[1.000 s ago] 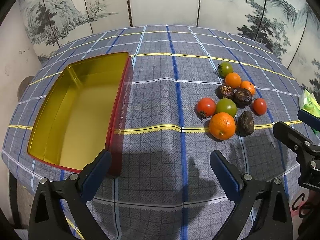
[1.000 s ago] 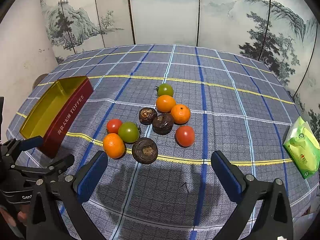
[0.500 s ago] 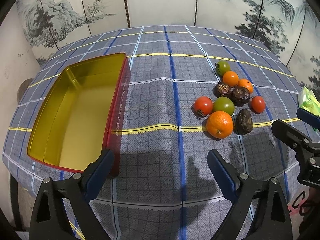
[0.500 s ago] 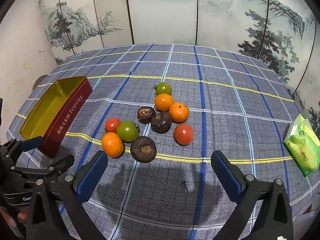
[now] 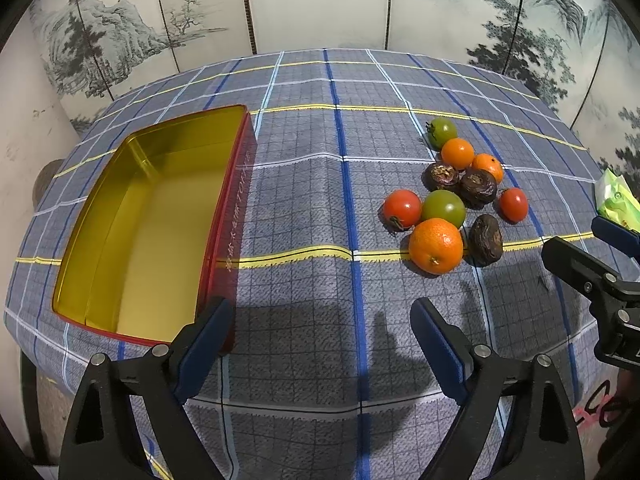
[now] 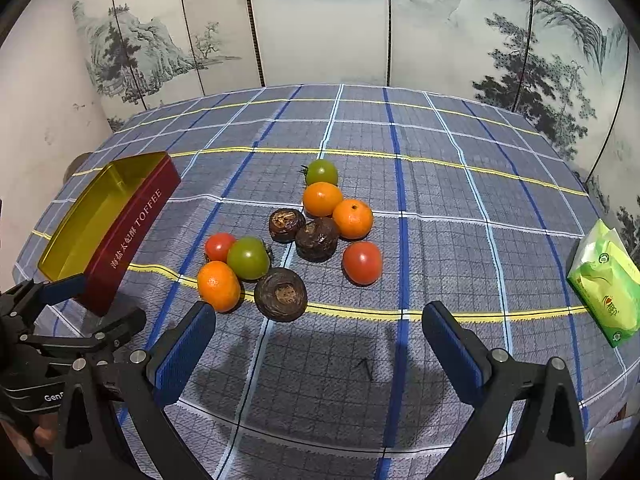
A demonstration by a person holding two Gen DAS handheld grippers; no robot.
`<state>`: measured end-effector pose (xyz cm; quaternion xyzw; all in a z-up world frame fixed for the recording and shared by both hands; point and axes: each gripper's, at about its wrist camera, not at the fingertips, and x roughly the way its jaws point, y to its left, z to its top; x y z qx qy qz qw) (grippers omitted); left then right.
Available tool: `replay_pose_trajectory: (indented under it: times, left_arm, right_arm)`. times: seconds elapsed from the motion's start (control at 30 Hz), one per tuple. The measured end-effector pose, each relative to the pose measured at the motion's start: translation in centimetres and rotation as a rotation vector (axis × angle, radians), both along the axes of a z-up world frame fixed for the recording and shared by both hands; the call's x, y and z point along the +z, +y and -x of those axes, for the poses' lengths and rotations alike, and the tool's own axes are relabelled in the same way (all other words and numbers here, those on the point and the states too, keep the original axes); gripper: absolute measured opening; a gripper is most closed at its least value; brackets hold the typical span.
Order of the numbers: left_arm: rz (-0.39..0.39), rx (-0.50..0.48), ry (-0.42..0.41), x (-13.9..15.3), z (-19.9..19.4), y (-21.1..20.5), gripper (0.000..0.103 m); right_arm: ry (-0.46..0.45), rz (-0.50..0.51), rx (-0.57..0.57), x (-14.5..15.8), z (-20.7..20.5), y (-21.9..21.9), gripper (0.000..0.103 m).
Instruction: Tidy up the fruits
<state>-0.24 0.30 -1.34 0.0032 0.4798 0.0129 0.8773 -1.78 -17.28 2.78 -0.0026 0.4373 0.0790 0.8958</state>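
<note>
A cluster of fruit lies on the checked tablecloth: a large orange [image 5: 436, 245] [image 6: 218, 286], red tomatoes [image 5: 402, 208] [image 6: 362, 262], green tomatoes [image 5: 444, 208] [image 6: 248, 258], smaller oranges [image 5: 457, 153] [image 6: 322, 199] and dark brown wrinkled fruits [image 5: 485, 239] [image 6: 281, 294]. An empty red tin with a gold inside [image 5: 100, 280] [image 6: 132, 224] stands to the left. My left gripper [image 5: 322, 340] hovers near the table's front edge between tin and fruit; its jaws are closing with nothing between them. My right gripper [image 6: 319, 338] stands open just in front of the fruit, holding nothing.
A green tissue packet [image 6: 608, 284] [image 5: 616, 200] lies at the table's right edge. A painted folding screen stands behind the table. In the left wrist view the right gripper's fingers [image 5: 588, 276] reach in from the right.
The left gripper's fingers have drawn slightly closer together. Neither hand has shifted and the fruit lies as before.
</note>
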Motion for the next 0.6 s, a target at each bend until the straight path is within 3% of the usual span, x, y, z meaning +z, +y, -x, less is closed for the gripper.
replay_pose_trajectory:
  times: [0.6]
  left_arm:
    - [0.037,-0.050,0.003,0.0,-0.4,-0.8,0.081]
  right_arm:
    - [0.016,-0.013,-0.026,-0.6,-0.1,-1.3,0.103]
